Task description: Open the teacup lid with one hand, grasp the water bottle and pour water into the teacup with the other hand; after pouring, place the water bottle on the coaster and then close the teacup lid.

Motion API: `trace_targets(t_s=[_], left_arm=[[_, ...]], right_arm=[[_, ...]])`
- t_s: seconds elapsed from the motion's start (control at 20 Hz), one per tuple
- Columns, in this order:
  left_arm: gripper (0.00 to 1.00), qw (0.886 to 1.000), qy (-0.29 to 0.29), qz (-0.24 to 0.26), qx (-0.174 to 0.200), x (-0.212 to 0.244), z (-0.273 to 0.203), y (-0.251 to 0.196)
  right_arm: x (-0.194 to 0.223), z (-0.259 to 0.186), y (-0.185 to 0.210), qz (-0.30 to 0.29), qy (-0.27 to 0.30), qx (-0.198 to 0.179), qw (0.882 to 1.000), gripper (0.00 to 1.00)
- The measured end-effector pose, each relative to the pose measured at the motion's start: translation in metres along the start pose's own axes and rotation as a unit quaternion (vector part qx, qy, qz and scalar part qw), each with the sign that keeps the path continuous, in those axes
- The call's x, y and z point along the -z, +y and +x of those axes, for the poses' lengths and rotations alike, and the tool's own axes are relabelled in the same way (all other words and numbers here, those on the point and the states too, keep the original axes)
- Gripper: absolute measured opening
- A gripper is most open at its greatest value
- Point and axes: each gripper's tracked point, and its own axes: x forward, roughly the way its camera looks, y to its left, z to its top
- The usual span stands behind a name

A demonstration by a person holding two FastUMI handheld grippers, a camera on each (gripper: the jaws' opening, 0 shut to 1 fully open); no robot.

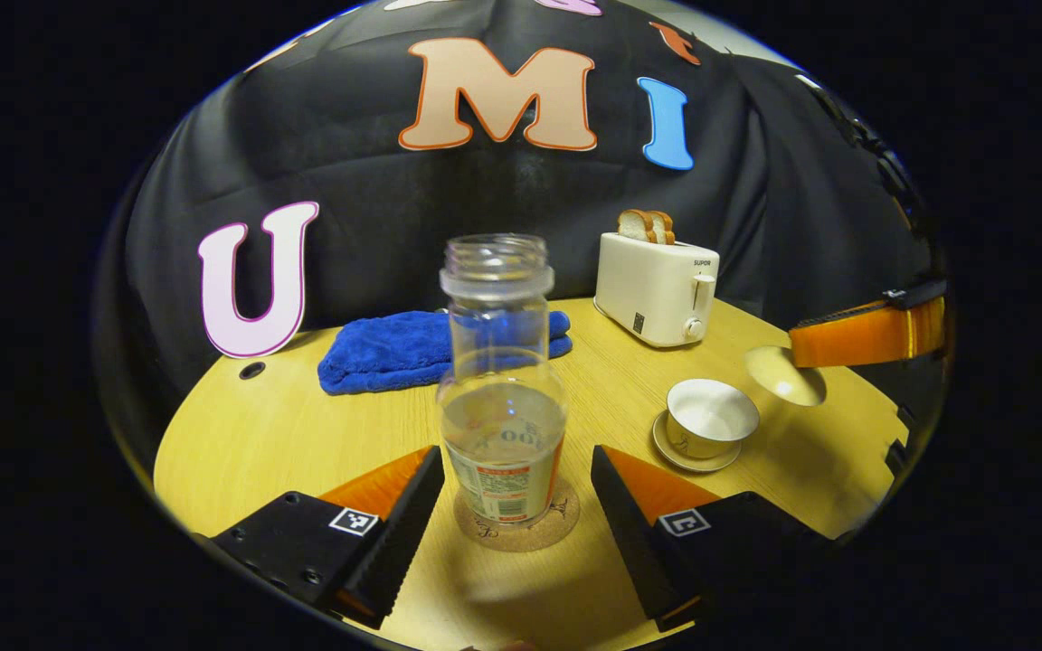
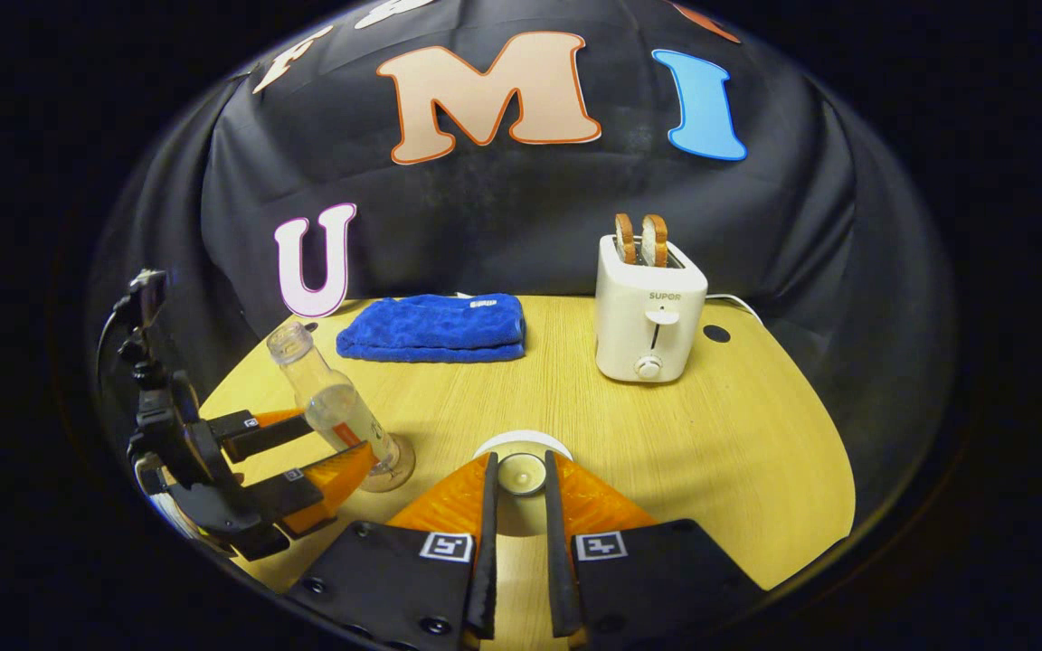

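Bottle: the uncapped water bottle (image 1: 503,389) stands upright on the round coaster (image 1: 516,520), part full, with the teacup to its right on the bench (image 1: 241,443).
Left tool: the left tool (image 1: 516,515) is spread wide, one finger on each side of the bottle and neither one touching it; the right gripper view shows the same gap at the bottle's lower half.
Right tool: the right tool (image 2: 517,479) is pressed in on the knob of the teacup lid (image 2: 521,459), pinching it and holding the lid up off the bench, to the right of the bottle.
Teacup: the teacup (image 1: 712,418) sits open on its saucer (image 1: 693,452), right of the bottle and well apart from it.
Stage: by my reading the bottle is set down where it belongs, and the lid has yet to go back on the cup.
Other things: a blue towel (image 1: 412,348) lies behind the bottle, and a toaster (image 1: 657,285) stands behind and to its right.
Risk, bottle: it is tall and has no cap, so a finger brushing it as the left tool backs off could tip it and spill water.
Risk, lid: the hold is only on a small knob; a slip, or coming down off centre, could drop the lid on the rim or knock the cup off the saucer.
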Motion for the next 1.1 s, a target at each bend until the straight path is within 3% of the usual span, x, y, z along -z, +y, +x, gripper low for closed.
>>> trace_targets(t_s=[1.1], left_arm=[[0.95, 0.998, -0.025, 0.007, -0.055, -0.021, -0.083, 0.016]], right_arm=[[0.02, 0.06, 0.005, -0.021, 0.008, -0.003, 1.0, 0.24]])
